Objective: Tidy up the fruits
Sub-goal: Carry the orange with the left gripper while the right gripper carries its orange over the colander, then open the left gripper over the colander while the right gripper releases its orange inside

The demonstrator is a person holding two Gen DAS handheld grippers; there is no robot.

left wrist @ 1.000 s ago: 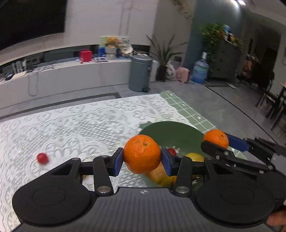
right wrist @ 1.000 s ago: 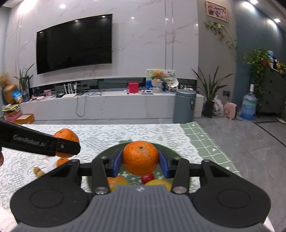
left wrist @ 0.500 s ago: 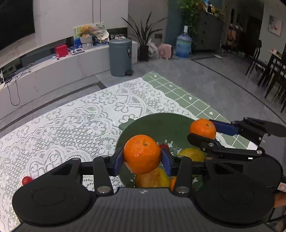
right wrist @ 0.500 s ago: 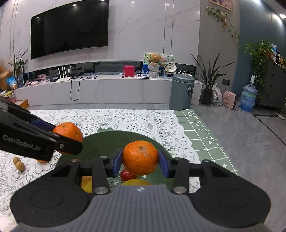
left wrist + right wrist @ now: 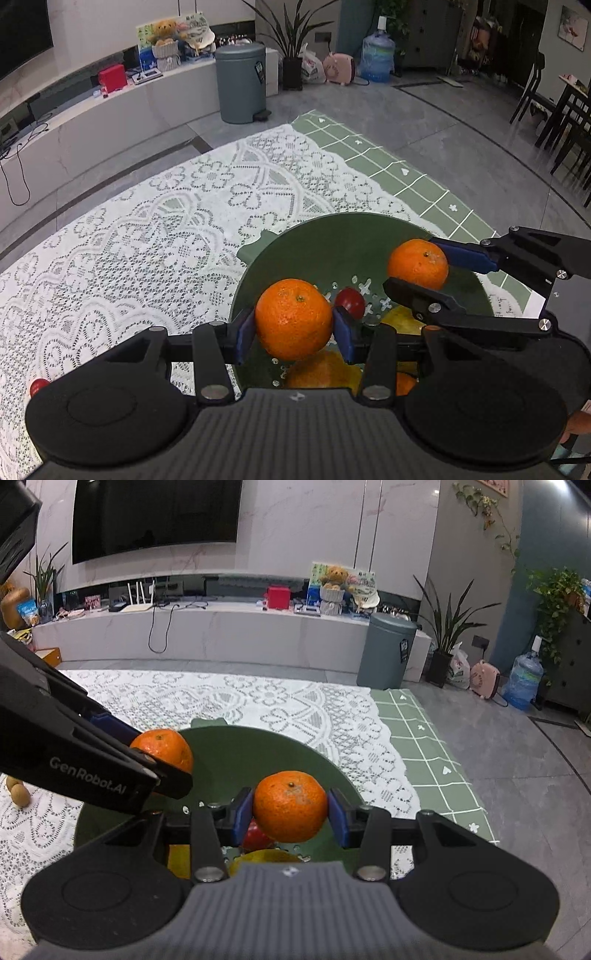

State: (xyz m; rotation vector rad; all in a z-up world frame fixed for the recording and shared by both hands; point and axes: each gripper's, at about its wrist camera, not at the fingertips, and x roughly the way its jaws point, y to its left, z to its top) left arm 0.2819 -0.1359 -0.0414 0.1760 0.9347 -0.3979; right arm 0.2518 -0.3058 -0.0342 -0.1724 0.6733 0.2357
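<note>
We hold the left tool [image 5: 294, 330] over the near-left part of the green bowl [image 5: 332, 236], its blue pads closed on an orange [image 5: 293, 324] that hangs above the bowl's inside. Our right tool [image 5: 290, 812] is likewise clamped on a second orange [image 5: 290, 806], also held over the bowl; in the left wrist view that same orange [image 5: 418, 263] sits above the bowl's right side, gripped between the right tool's black fingers [image 5: 421, 301]. From the right wrist view, the left tool's orange [image 5: 162, 749] shows at the bowl's left rim, partly hidden behind the dark finger marked GenRobot.AI. Down in the bowl lie a small red fruit [image 5: 350, 302] near the middle, beside the perforated floor, and yellow fruit [image 5: 402, 317] just to its right; more orange-yellow fruit [image 5: 321, 373] lies under the left tool, mostly covered by it, so we cannot tell what kind it is. The bowl stands on the desk, on a white lace cloth [image 5: 147, 236] over a green checked cloth [image 5: 399, 173]. Left of the bowl, well apart from it, a small red fruit [image 5: 37, 386] rests on the lace at the edge of the left tool's body. In the right wrist view, small brown fruits [image 5: 18, 792] lie on the lace to the left of the bowl.
</note>
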